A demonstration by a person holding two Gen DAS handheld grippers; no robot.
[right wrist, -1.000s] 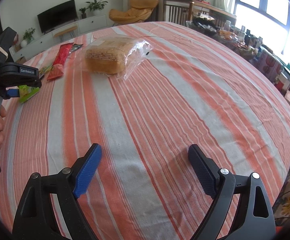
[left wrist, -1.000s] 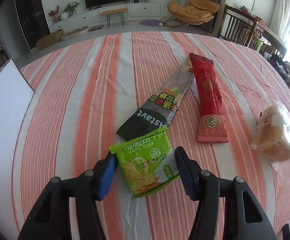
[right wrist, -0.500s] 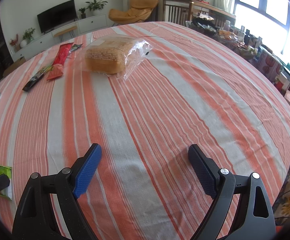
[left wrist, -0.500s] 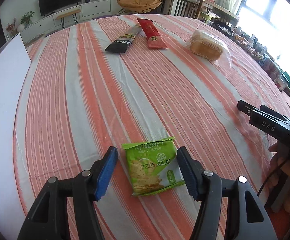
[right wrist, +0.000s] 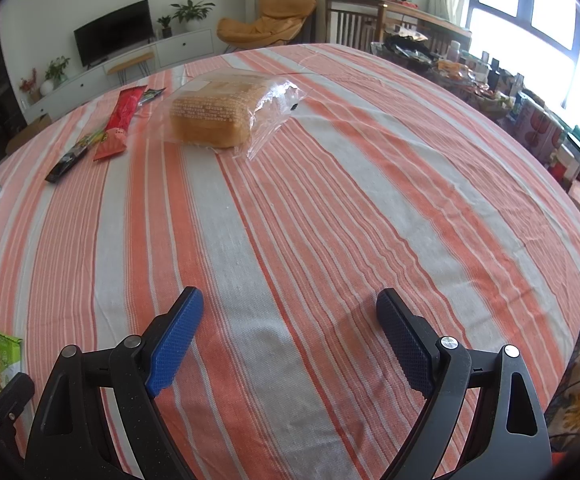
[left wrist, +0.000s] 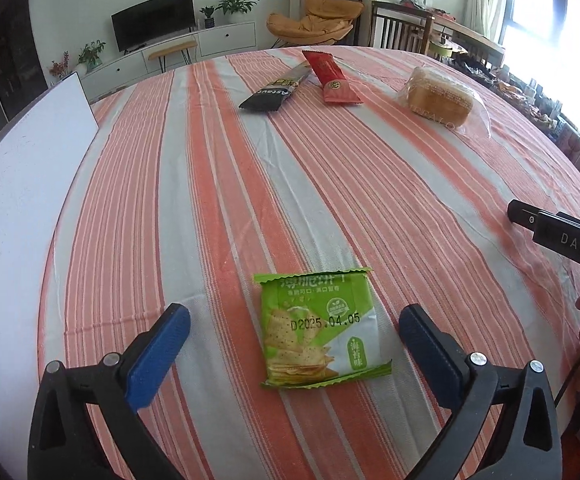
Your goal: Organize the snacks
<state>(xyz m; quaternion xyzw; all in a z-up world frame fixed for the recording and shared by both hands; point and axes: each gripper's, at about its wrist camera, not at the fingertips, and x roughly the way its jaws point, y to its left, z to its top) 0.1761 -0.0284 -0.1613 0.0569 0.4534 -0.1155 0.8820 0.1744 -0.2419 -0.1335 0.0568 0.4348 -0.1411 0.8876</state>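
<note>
A home living and dining room. Behind the striped-cloth surface [left wrist: 330,184] stand a television [left wrist: 153,18] on a low white cabinet [left wrist: 225,40], potted plants [left wrist: 233,2], an orange lounge chair [left wrist: 314,20] and wooden dining chairs [left wrist: 398,28]. A big window [right wrist: 530,4] lights one side.

The left wrist view looks low across the striped desk [left wrist: 330,184] from its near edge toward the TV wall, with the green cracker packet [left wrist: 316,330] close below the lens. The right wrist view faces the same way from further right. Both share the bagged bread [right wrist: 213,118], the red packet [right wrist: 119,120] and the dark packet [right wrist: 71,158].
</note>
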